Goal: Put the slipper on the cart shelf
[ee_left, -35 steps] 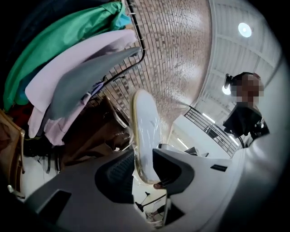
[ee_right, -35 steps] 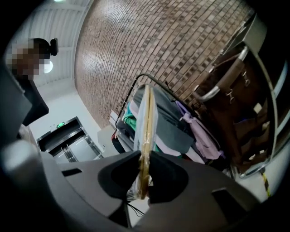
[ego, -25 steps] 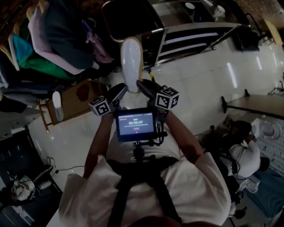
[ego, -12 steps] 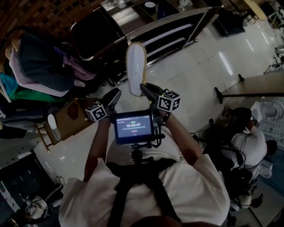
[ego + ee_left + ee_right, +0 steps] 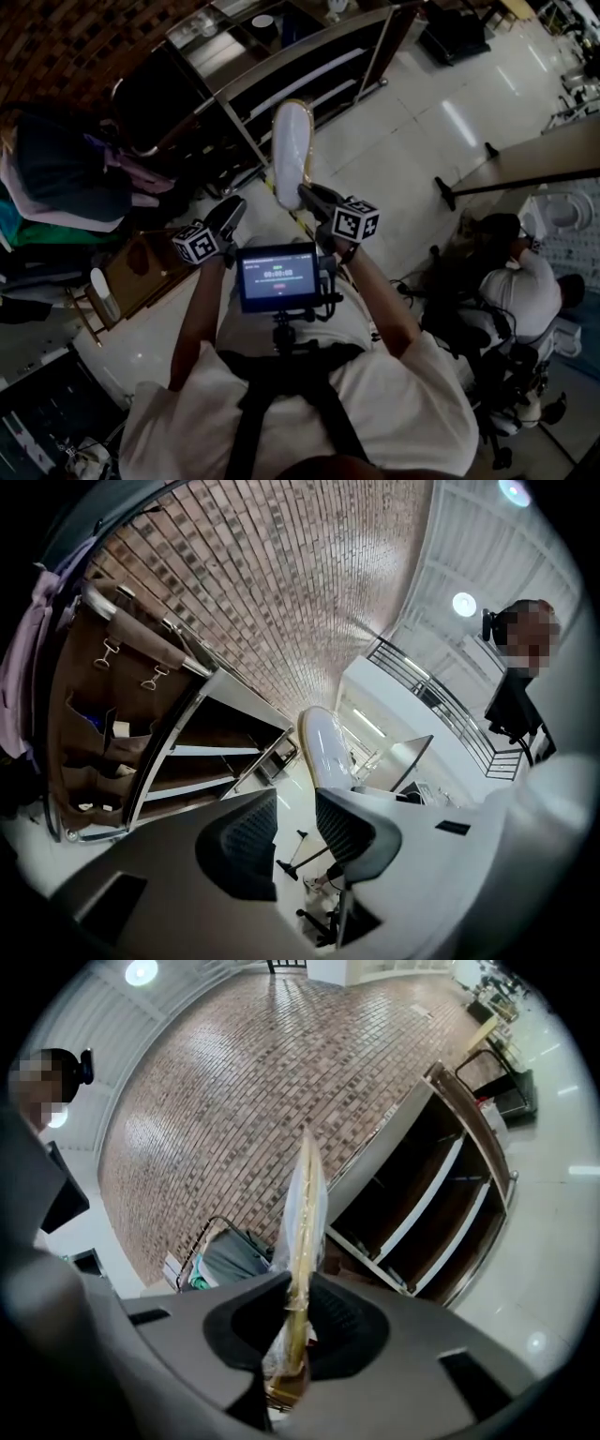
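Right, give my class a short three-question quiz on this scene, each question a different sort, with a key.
1. True or false: the left gripper is empty.
2. Which one holds the slipper? A: left gripper. B: right gripper.
3. Fill in: the slipper is not yet on the cart's ____.
Key: 1 true; 2 B; 3 shelf.

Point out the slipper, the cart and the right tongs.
slipper (image 5: 291,150), head view, middle of its white face
cart (image 5: 300,75), head view, front edge of a shelf
right tongs (image 5: 300,1279), right gripper view, between the fingertips
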`<state>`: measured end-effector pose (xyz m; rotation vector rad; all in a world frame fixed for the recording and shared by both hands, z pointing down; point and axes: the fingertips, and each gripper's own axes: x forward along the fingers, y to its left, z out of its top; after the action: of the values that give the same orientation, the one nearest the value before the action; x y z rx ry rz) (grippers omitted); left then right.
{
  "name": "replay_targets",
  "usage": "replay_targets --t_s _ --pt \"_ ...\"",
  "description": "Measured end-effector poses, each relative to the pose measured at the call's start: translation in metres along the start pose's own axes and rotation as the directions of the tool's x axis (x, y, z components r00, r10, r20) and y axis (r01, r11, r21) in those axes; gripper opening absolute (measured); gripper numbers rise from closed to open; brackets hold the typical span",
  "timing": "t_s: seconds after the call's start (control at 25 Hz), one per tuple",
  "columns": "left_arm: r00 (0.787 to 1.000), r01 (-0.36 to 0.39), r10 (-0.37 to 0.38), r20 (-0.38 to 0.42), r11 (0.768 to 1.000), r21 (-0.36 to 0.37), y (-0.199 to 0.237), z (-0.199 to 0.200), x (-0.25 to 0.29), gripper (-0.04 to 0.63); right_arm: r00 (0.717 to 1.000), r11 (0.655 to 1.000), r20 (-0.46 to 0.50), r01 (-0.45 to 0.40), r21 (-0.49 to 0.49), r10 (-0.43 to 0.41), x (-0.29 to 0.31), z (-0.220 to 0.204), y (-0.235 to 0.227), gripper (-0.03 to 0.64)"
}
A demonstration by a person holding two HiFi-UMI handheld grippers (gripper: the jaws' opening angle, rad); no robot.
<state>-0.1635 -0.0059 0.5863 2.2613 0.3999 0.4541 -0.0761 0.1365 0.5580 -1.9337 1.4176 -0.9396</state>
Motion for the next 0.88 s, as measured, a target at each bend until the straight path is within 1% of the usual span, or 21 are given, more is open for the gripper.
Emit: replay_targets --t_s 0.08,0.24,0.44,0.6,0.76,0.88 --pt "1.0 0.004 -0.004 -0.02 1.0 0.007 -0.006 -0.002 0.01 0.123 1.0 1.0 0.005 0.025 0.01 -0.025 -0.008 0.004 -0.017 0.066" --pt "0.999 -0.002 0.002 -0.05 1.0 -0.012 -0.007 -0.003 0.026 0.123 0.998 0.998 0.028 0.047 0.037 -0.048 -0.015 0.024 -0.036 0.066" --pt "0.994 -0.012 0.014 -0.11 1.0 0.013 0.004 -0.005 0.061 0.123 0.996 0.995 0.042 0.075 0.071 -0.078 -0.024 0.048 -0.067 0.066" --pt "0.989 -0.005 0.011 -0.148 0.999 0.044 0.01 0.003 0.11 0.123 0.994 0.992 0.054 0.093 0.087 -0.098 -0.034 0.074 -0.1 0.066" --pt "0.984 0.011 0.0 -0.181 0.998 0.059 0.016 0.017 0.174 0.123 0.989 0.987 0.068 0.126 0.104 -0.134 -0.042 0.114 -0.138 0.066" --pt "0.978 0.038 -0.016 -0.208 0.994 0.103 0.016 0.029 0.221 0.123 0.988 0.989 0.069 0.131 0.065 -0.135 -0.049 0.145 -0.149 0.066"
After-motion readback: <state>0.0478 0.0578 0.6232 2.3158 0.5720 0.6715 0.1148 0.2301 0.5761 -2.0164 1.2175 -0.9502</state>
